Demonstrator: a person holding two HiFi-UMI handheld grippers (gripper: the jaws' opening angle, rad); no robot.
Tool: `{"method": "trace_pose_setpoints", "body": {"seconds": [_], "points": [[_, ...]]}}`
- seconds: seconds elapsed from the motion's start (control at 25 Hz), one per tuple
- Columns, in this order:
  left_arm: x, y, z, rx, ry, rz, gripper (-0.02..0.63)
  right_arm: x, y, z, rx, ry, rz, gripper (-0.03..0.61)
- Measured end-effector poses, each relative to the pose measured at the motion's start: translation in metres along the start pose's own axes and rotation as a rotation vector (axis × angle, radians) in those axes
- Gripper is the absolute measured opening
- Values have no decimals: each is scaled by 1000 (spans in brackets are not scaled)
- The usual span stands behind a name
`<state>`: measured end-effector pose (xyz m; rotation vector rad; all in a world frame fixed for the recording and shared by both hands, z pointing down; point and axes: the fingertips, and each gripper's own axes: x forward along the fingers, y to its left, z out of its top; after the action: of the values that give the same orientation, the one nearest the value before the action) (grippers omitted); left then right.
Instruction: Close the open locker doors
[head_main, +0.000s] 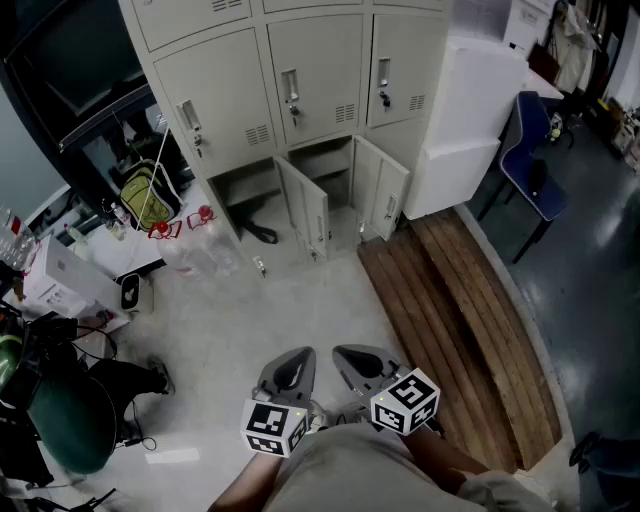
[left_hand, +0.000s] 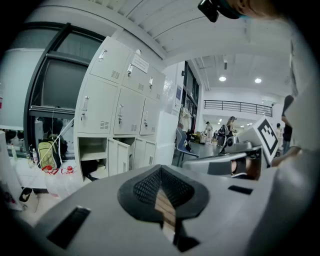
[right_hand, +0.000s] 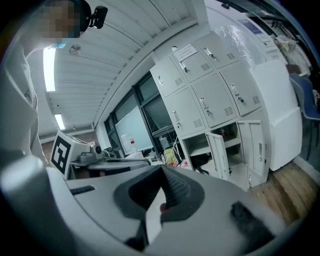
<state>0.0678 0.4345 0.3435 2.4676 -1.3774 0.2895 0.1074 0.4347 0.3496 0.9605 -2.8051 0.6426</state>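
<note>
The left gripper and right gripper sit close to the person's body, well apart from the lockers, each with jaws pressed together on nothing. In the bottom row a left door and a right door stand open. A black strap trails out of the left compartment, so swinging that door shut could trap it and leave the door ajar.
</note>
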Motion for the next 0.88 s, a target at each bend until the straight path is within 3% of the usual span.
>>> {"method": "trace_pose_setpoints", "body": {"seconds": [0.48,0.88], "points": [[-10,15,4,0,-11,-19,15,15,11,2,-6,-1,-19,26],[-33,57,3,-4,-21,-16,17,51,37,2,10,-26,-14,28]]}}
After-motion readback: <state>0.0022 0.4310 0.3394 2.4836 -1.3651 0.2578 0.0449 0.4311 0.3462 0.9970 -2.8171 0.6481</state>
